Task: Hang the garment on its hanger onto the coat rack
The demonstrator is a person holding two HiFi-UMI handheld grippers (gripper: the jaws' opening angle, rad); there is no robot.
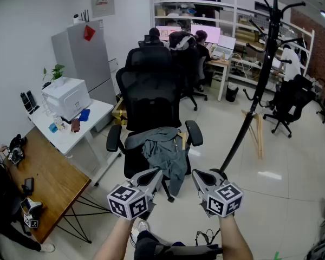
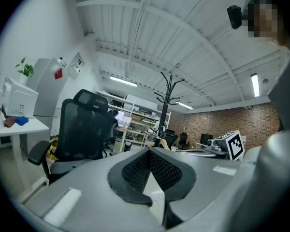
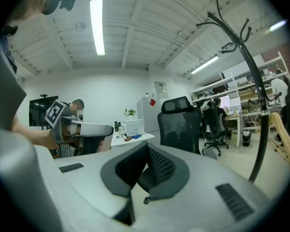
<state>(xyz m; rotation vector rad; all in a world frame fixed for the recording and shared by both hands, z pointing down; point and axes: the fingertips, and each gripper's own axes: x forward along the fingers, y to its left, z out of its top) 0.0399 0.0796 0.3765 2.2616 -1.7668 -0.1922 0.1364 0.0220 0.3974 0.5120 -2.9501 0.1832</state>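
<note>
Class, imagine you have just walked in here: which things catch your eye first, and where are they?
A black office chair stands mid-room with a grey garment heaped on its seat. Right of it rises a tall black coat rack. Nearest the viewer, the left hand-held gripper and the right hand-held gripper are both shut and empty.

Ahead of you a black chair (image 1: 151,85) stands on pale glossy floor (image 1: 292,156). On your left sit a wooden desk (image 1: 54,177), a white table (image 1: 100,111) and a grey fridge (image 1: 89,58). Far off, white shelving (image 1: 235,20); to the right, a brick wall (image 1: 319,58).
</note>
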